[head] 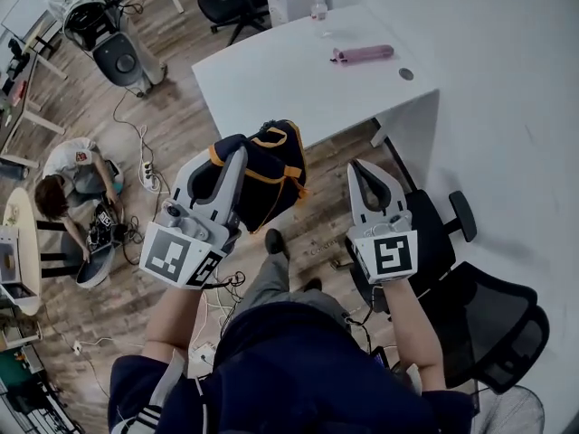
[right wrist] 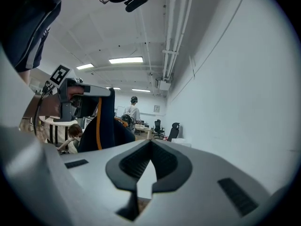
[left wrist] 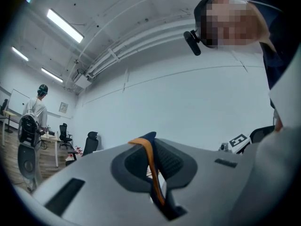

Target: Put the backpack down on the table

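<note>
White table [head: 271,80] far ahead; left gripper [head: 237,155] clamps the hanging backpack [head: 267,179] by its strap, right gripper [head: 364,168] closed, empty; one-strap hold could slip.

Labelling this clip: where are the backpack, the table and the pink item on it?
backpack [head: 276,165], head view, dark front panel.
table [head: 280,84], head view, bare white top.
pink item [head: 364,54], head view, its middle.

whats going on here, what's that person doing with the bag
A person holds a navy fabric backpack with orange trim up in the air, its orange-edged strap clamped in the left gripper. The right gripper is shut on nothing, beside the bag. The backpack hangs over the wooden floor, short of the white rectangular table, not yet set down.
</note>
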`<act>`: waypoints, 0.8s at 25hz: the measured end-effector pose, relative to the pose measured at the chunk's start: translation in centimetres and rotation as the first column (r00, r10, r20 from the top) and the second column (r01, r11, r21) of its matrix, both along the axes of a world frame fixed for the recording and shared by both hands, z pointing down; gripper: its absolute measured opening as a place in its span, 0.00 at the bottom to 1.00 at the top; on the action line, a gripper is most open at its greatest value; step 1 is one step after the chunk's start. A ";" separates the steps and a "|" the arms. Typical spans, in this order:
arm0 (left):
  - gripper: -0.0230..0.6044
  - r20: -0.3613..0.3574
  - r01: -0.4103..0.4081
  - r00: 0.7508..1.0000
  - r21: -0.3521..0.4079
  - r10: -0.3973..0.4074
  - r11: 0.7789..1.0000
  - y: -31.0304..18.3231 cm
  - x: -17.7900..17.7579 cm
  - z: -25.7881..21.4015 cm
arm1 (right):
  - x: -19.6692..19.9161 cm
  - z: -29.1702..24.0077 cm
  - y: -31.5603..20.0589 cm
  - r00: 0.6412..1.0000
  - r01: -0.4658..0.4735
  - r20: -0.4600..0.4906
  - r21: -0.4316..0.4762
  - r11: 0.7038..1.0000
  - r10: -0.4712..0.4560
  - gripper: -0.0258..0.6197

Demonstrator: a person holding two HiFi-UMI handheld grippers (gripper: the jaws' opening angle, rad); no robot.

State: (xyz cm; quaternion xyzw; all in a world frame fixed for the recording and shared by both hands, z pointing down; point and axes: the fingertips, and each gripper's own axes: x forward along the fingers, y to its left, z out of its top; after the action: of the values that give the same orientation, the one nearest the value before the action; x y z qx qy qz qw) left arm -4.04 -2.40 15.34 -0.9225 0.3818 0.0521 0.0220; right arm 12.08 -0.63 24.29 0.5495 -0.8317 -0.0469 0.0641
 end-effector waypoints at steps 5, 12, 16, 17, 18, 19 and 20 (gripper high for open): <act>0.06 -0.036 -0.068 0.997 -0.014 0.067 0.998 -4.4 -0.7 -0.7 | -1.0 0.3 -4.3 0.999 -0.051 -0.012 -0.021 0.998 0.051 0.04; 0.06 -0.080 -0.127 0.989 -0.032 0.124 0.991 -9.2 -1.1 -1.5 | -1.9 0.0 -8.8 0.992 -0.111 -0.055 -0.022 0.994 0.110 0.04; 0.06 -0.105 -0.111 0.989 -0.023 0.108 0.993 -11.7 -1.0 -1.6 | -1.7 -0.1 -10.4 0.992 -0.117 -0.055 -0.019 0.993 0.116 0.04; 0.06 -0.109 -0.104 0.989 -0.017 0.102 0.994 -12.4 -0.6 -1.6 | -1.3 -0.2 -10.9 0.992 -0.117 -0.049 -0.017 0.993 0.116 0.04; 0.06 -0.112 -0.097 0.989 -0.012 0.095 0.995 -13.0 -0.3 -1.5 | -0.9 -0.2 -11.4 0.992 -0.115 -0.049 -0.017 0.993 0.115 0.04; 0.06 -0.117 -0.089 0.989 -0.012 0.087 0.996 -13.7 0.1 -1.3 | -0.5 0.0 -11.8 0.992 -0.112 -0.054 -0.020 0.993 0.111 0.04; 0.06 -0.126 -0.080 0.989 -0.017 0.077 0.997 -14.3 0.4 -1.2 | -0.1 0.2 -12.3 0.993 -0.108 -0.058 -0.025 0.994 0.107 0.04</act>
State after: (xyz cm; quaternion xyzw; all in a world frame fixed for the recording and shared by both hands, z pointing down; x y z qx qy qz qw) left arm -3.64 -16.71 14.17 -0.9319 0.3465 0.1064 -0.0141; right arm 11.98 -12.92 24.45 0.5910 -0.7993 -0.0470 0.0979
